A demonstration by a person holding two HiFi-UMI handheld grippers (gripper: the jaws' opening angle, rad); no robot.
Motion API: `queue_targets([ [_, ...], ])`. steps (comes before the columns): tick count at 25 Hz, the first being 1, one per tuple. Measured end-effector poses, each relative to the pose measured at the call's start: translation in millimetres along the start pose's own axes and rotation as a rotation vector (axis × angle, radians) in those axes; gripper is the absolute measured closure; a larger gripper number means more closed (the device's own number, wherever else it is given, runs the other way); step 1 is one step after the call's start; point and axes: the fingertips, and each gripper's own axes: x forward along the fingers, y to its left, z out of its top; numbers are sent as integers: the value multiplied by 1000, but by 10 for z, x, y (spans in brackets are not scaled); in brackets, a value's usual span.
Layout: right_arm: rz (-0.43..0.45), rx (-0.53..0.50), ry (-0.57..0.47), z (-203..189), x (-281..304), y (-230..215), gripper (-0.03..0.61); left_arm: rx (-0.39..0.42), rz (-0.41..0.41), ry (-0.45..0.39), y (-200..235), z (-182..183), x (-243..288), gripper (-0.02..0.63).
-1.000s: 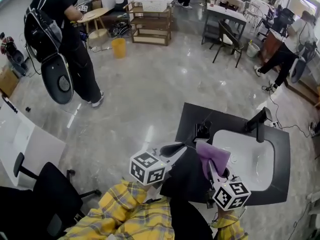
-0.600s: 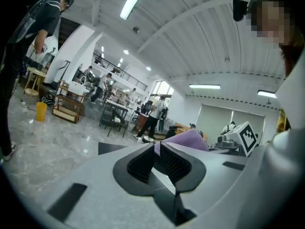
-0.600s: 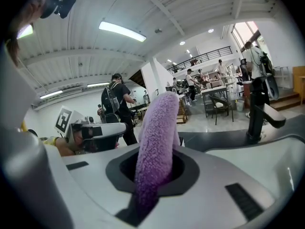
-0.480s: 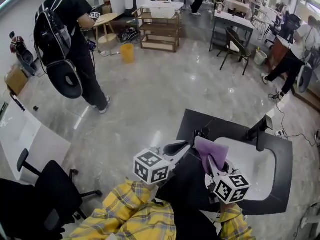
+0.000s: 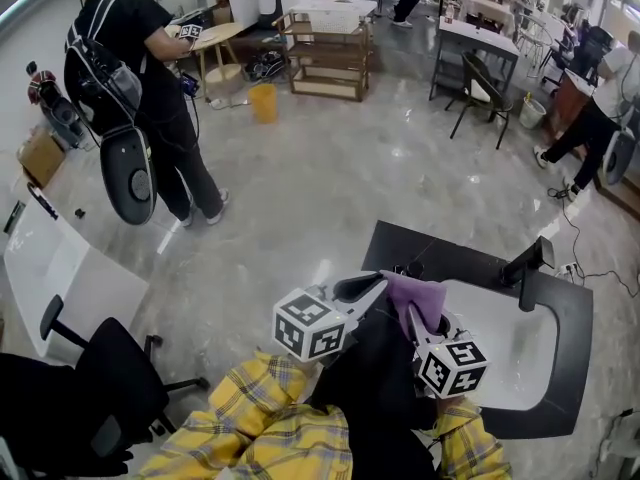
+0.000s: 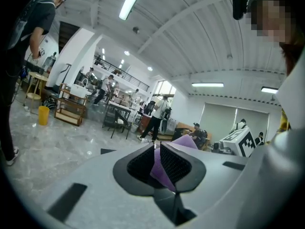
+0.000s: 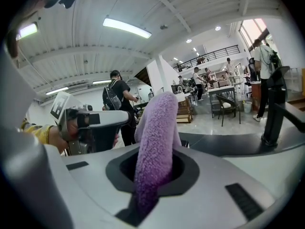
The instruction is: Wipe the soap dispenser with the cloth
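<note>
Purple cloth is clamped tight in the right gripper, and the left gripper is pinching its edge too. Soap dispenser looks to be just ahead of both tips.

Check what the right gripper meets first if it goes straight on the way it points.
Probably the black counter: the right gripper, shut on the purple cloth, points slightly down across it, and the cloth would touch first. Depth behind the cloth is unclear.

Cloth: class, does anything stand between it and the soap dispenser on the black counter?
Nothing visible does. The cloth, gripped by the left tongs and right tongs, hangs close beside the soap dispenser at the counter edge.
</note>
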Motion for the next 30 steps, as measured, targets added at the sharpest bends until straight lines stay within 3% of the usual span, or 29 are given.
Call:
queue_targets([
  [5,5,-18,4,-15,96,-64,541,12,4,-1,67,60,122,575],
  [19,26,-65,56,-266,281,-230,541,-52,34,12,179,-67,321,575],
  [30,76,-45,60,-366,319,-203,541,-77,44,31,209,-185,281,575],
])
